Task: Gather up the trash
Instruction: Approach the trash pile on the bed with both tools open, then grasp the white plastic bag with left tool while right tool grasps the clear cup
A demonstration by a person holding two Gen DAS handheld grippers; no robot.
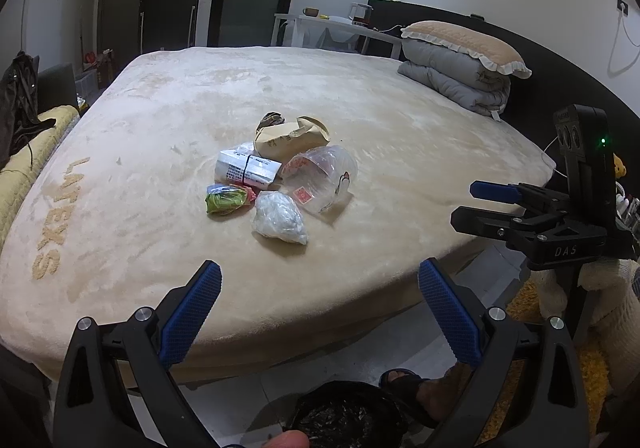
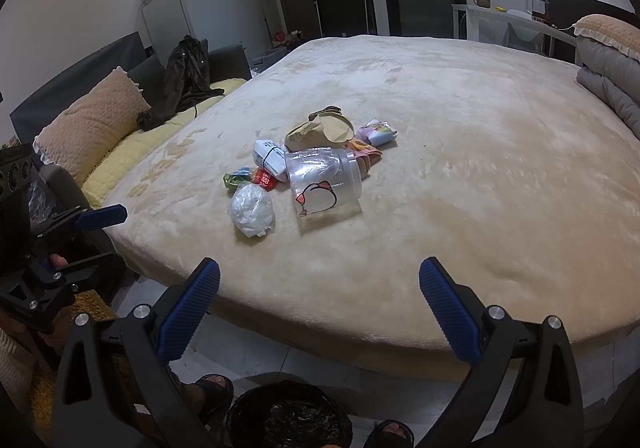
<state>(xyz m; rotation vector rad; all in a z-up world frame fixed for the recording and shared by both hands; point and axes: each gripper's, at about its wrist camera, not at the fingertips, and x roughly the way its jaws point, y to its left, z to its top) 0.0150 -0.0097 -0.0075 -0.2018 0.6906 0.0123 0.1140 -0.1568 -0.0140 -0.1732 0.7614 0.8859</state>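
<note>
A pile of trash lies in the middle of the beige bed (image 1: 160,119): a clear plastic cup (image 1: 322,177) on its side, a white crumpled bag (image 1: 280,218), a green and red wrapper (image 1: 226,199), a white paper roll (image 1: 246,169) and a brown paper bag (image 1: 290,138). The same cup (image 2: 325,183), white bag (image 2: 253,214) and brown bag (image 2: 320,129) show in the right wrist view. My left gripper (image 1: 320,280) is open and empty, short of the pile. My right gripper (image 2: 320,280) is open and empty; it also shows in the left wrist view (image 1: 466,203). A black-lined bin (image 2: 288,416) stands on the floor below.
A folded grey quilt with a pillow (image 1: 460,59) lies at the bed's far right. A sofa with a pillow (image 2: 88,119) and dark jacket (image 2: 184,75) runs along the left. The person's sandalled feet (image 1: 412,388) stand by the bin. A white table (image 1: 340,27) stands beyond.
</note>
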